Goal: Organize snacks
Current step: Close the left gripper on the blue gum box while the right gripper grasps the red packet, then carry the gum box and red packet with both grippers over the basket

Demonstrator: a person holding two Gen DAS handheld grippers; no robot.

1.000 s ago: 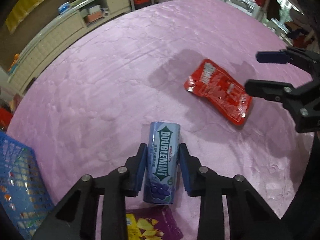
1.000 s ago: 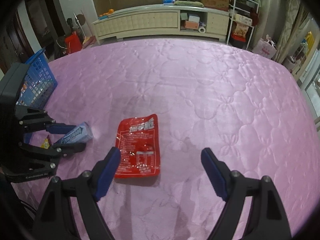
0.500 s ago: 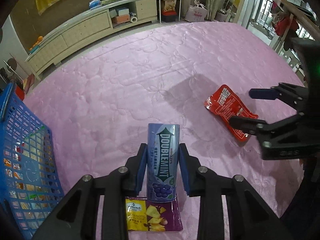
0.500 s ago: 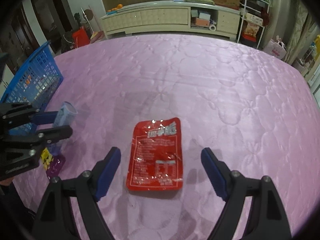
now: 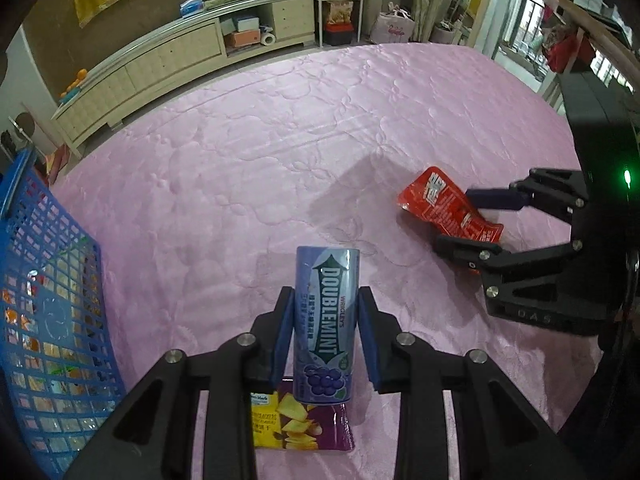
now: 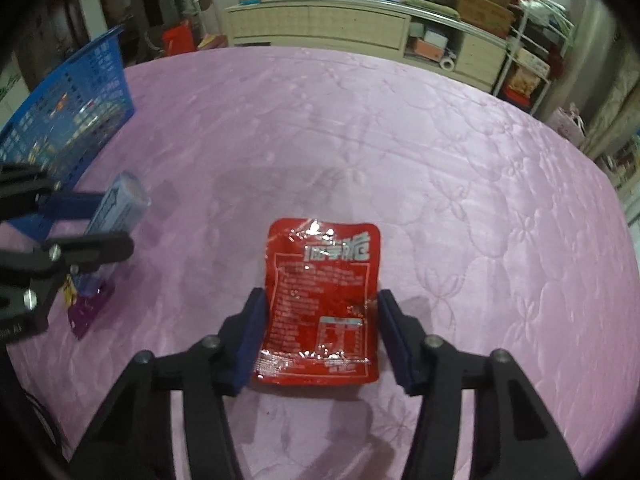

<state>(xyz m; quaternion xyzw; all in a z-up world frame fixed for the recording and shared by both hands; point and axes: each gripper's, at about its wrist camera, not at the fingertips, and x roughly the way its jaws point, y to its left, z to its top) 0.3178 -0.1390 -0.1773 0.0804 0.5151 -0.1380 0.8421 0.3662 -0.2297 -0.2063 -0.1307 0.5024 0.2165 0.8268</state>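
left tool point(image 5: 324, 332) clenched on the doublemint gum tube point(image 5: 325, 320), held above a purple chip packet point(image 5: 304, 426); right tool point(image 6: 320, 332) closing, red snack pouch point(image 6: 322, 304) between its pads, flat on the pink quilted bed point(image 6: 440, 160); step in hand: picking up both snacks; next, i judge, carry them to the blue basket point(image 5: 44, 320) at left.

red packet point(image 6: 322, 300): glossy foil | bedspread point(image 6: 440, 168): satiny quilted cloth | basket point(image 5: 48, 300): plastic
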